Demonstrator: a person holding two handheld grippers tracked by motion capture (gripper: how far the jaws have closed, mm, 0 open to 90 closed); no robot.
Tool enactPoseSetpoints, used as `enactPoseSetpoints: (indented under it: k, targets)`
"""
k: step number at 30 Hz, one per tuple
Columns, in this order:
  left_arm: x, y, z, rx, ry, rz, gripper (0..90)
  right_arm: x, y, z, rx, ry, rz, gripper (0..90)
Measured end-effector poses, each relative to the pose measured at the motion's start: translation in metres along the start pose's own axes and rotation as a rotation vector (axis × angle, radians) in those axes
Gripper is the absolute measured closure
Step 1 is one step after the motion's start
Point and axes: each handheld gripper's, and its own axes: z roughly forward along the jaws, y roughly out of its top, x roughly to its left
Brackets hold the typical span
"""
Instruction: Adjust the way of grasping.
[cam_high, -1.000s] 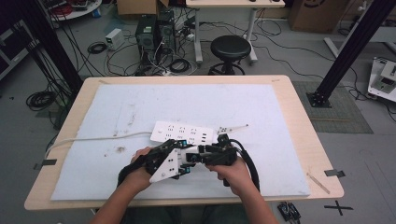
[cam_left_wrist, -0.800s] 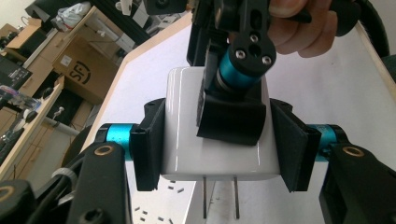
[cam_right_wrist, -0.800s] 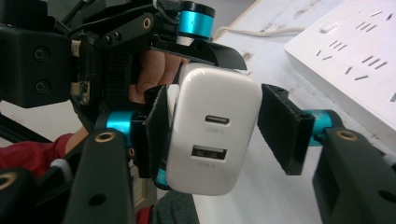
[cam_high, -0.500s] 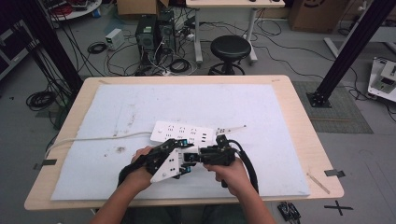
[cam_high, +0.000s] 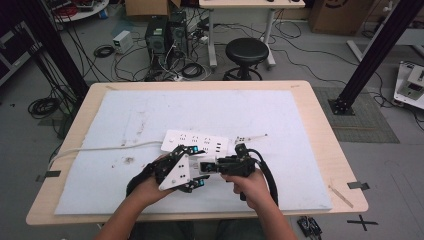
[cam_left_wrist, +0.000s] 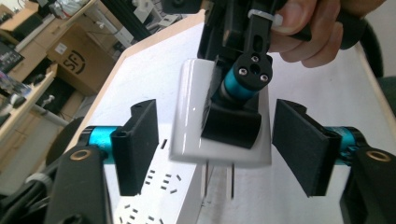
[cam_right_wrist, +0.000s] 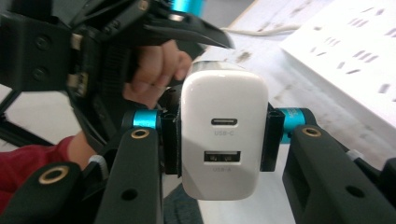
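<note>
The right gripper (cam_right_wrist: 219, 140) clamps a white charger (cam_right_wrist: 224, 135). The left gripper (cam_left_wrist: 217, 149), jaws wide, brackets it untouched. Plugging into the strip (cam_high: 195, 142) beyond seemingly remains.

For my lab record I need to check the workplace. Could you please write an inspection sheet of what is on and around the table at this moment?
Surface: wooden table with a white mat on it; the mat has dark smudges at its left.
Job's things: white power strip lying flat on the mat; white charger with USB-C and USB-A ports, prongs bare, held above the strip.
Clutter: a small white piece right of the strip.
Grippers: right gripper shut on the charger; left gripper open, its jaws on either side of the charger, apart from it.
Cables: white cord runs from the strip off the left edge.
Surroundings: black stool, computer tower, loose floor cables, cardboard boxes.
</note>
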Motion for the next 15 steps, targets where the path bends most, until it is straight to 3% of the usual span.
enactPoseSetpoints:
  k: [2,10,15]
  targets:
    - [0.003,0.001,-0.004,-0.003,-0.002,-0.023,26.3,0.001,0.000,-0.003,-0.001,-0.013,-0.002,62.9]
    - [0.019,-0.001,-0.020,-0.001,0.032,-0.101,22.0,0.003,0.002,-0.019,-0.031,-0.061,-0.045,63.0]
    - [0.032,-0.009,-0.032,0.037,0.053,-0.177,21.4,0.005,0.006,-0.030,-0.057,-0.112,-0.089,63.0]
